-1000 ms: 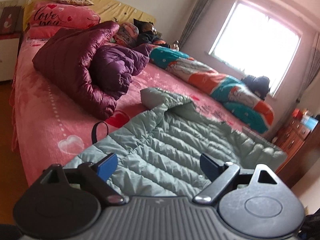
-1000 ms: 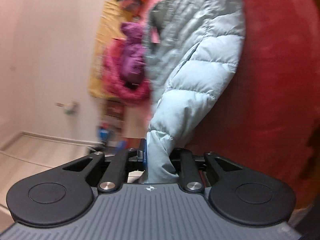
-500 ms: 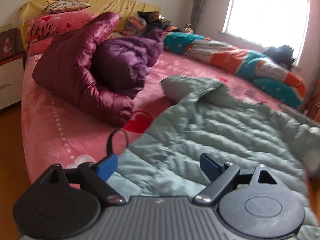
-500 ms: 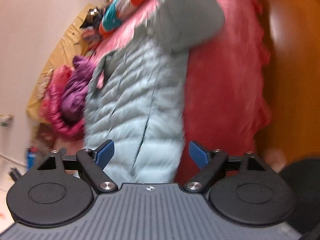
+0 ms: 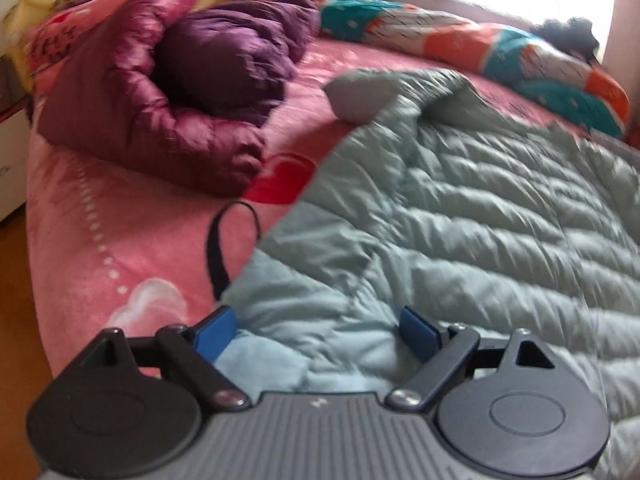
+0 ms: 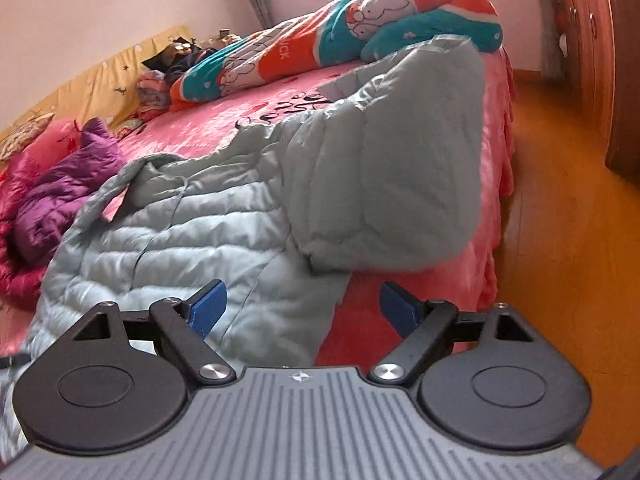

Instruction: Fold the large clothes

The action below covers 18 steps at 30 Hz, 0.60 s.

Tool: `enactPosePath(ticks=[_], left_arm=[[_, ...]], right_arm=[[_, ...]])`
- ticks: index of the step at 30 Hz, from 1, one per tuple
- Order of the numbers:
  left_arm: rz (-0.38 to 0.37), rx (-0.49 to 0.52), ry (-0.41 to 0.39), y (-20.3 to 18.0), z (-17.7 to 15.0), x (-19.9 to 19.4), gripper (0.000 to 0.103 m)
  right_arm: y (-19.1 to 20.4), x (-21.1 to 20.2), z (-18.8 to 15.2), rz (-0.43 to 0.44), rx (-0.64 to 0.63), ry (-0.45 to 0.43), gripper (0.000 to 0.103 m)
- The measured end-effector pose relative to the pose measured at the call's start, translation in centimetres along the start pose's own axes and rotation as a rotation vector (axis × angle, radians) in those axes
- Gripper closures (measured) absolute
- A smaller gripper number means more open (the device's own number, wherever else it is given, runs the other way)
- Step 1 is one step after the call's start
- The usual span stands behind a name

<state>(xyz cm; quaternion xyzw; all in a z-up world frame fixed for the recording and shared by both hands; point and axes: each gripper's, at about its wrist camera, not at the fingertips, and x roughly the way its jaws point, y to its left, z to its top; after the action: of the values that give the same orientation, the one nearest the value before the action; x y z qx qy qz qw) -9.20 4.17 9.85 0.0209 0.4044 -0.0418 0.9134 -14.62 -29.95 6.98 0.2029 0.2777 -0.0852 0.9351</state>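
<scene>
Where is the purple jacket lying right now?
On the pink bed, far left in both views: the purple jacket lies against the maroon coat, beyond the pale green coat.

Pink bed [image 5: 100, 240], pale quilted coat [image 5: 460, 220], purple jackets [image 5: 224, 52], rolled quilt [image 6: 320, 44]

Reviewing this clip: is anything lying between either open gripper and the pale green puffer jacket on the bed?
Nothing visible. The left gripper is open directly over the puffer jacket. The right gripper is open at its hem. The maroon and purple coats and the black strap lie off to the side.
</scene>
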Motion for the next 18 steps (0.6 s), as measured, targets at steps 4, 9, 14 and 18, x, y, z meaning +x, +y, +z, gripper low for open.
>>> enactPosePath(ticks=[4,9,14,18], left_arm=[[-0.014,0.086,0.026,-1.6,-0.5,-0.1,0.014],[-0.030,0.170,0.056,-3.8,-1.1,-0.7,0.014],[-0.033,0.238,0.072,-6.8,-2.2,-1.4,0.014],[-0.026,0.269,0.081,-9.2,-3.1,-2.0,0.014]], right_arm=[[-0.9,4.0,1.3,-0.033,0.039,-0.006,0.012],[-1.3,7.4,2.8,-0.082,0.030,-0.028,0.043],[-1.5,9.6,3.9,-0.094,0.052,-0.046,0.058],[-2.1,11.6,5.0,-0.070,0.080,-0.062,0.059]])
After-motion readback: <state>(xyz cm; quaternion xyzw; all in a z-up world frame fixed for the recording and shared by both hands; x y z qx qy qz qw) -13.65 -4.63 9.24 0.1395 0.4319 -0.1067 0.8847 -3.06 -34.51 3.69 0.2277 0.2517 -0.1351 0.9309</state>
